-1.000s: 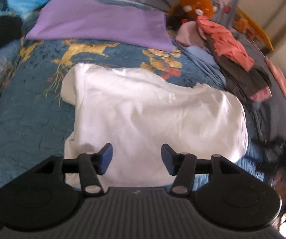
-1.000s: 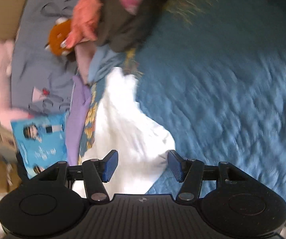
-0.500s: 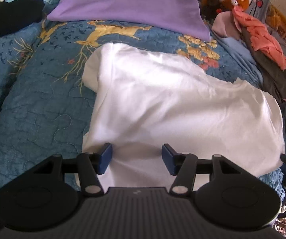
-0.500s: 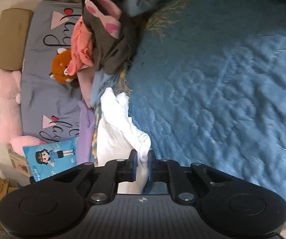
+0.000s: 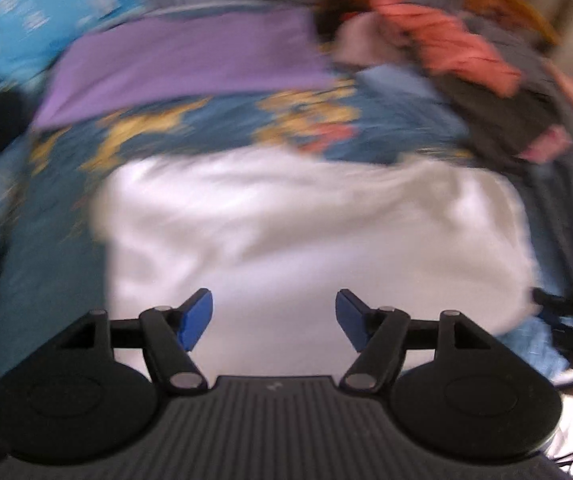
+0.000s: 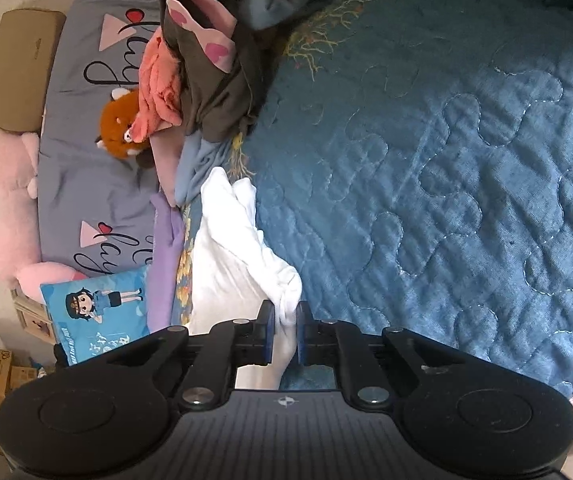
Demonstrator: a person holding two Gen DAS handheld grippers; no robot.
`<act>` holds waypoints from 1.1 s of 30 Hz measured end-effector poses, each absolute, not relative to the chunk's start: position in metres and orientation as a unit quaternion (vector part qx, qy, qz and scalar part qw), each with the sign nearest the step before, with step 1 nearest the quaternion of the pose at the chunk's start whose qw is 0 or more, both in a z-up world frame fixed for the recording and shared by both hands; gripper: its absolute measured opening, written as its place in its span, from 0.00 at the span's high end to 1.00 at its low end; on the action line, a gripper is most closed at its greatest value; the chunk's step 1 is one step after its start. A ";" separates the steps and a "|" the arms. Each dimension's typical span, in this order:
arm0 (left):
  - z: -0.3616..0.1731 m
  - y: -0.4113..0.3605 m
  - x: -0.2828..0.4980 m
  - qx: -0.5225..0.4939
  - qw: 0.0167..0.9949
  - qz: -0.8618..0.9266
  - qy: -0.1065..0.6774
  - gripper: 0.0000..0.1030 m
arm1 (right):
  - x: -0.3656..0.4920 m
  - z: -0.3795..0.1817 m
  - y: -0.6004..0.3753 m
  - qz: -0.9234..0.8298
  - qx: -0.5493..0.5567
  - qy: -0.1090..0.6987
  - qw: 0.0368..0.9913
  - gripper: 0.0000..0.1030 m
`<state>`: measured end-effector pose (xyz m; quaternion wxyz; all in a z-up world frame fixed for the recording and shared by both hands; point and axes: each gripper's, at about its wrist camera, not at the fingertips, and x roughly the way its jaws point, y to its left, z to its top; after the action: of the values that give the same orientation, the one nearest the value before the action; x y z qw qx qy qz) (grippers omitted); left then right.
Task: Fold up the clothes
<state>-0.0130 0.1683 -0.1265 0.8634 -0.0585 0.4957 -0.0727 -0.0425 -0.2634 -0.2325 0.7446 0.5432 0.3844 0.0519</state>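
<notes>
- Lying spread on the blue quilted bed cover [image 5: 14, 264], the white cotton garment [image 5: 310, 232] filled the middle of the left wrist view — blurred there.
- The left claw [image 5: 273, 316] hung over the garment's near edge, its jaws opening, blue pads [image 5: 196, 318] wide apart with nothing pinched between them.
- The right claw [image 6: 284, 330] was clenched on a bunched corner of the white garment [image 6: 230, 272], the cloth squeezed between both pads.
- Beyond the garment lay a flat purple cloth [image 5: 190, 60] and a heap of unfolded clothes [image 6: 206, 64] — salmon, dark grey, pink-printed.
- An orange plush toy [image 6: 118, 128] sat beside that heap.
</notes>
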 end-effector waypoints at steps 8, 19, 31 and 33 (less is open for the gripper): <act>-0.117 0.143 -0.005 -0.059 0.860 -0.085 0.500 0.21 | -0.027 -0.196 -0.248 0.104 0.511 0.353 0.777 0.89; -0.113 0.249 -0.062 -0.076 0.863 0.023 0.499 0.12 | 0.032 -0.139 -0.114 0.258 0.362 0.359 0.821 0.89; -0.130 0.300 -0.096 -0.129 0.857 0.050 0.496 0.11 | 0.029 -0.172 0.050 0.369 0.208 0.472 0.773 0.89; -0.131 0.305 -0.099 -0.146 0.856 0.051 0.493 0.11 | 0.028 -0.176 0.051 0.364 0.209 0.478 0.771 0.89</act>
<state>-0.0988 0.3051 -0.1314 0.8561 -0.1464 0.4931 0.0507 0.0284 0.0509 -0.1761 0.7714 0.2093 0.4782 0.3639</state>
